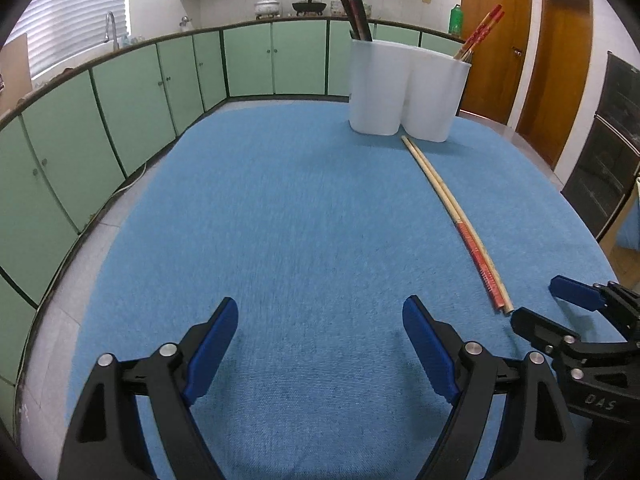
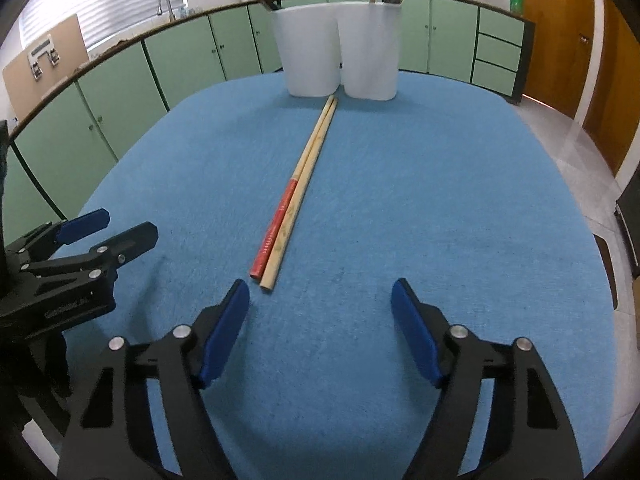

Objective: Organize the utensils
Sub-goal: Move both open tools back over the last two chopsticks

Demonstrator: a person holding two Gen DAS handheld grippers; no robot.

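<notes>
A pair of bamboo chopsticks [image 1: 456, 212] [image 2: 302, 184] with red printed ends lies side by side on the blue tablecloth [image 1: 300, 208]. Their thin tips almost reach a white two-compartment holder [image 1: 404, 88] [image 2: 340, 52] at the far edge. Dark chopsticks [image 1: 352, 0] stand in its left compartment and red-ended ones [image 1: 480, 32] in its right. My right gripper [image 2: 320, 286] [image 1: 536, 300] is open just behind the pair's thick ends, which lie ahead of its left finger. My left gripper [image 1: 320, 308] [image 2: 128, 222] is open over bare cloth to the left of the pair.
Green cabinets [image 1: 248, 60] run around the left and far sides under a counter with two pots [image 1: 308, 6], a tap [image 1: 110, 28] and a green bottle [image 1: 455, 20]. Wooden doors [image 1: 560, 72] and a dark oven [image 1: 612, 152] stand at the right.
</notes>
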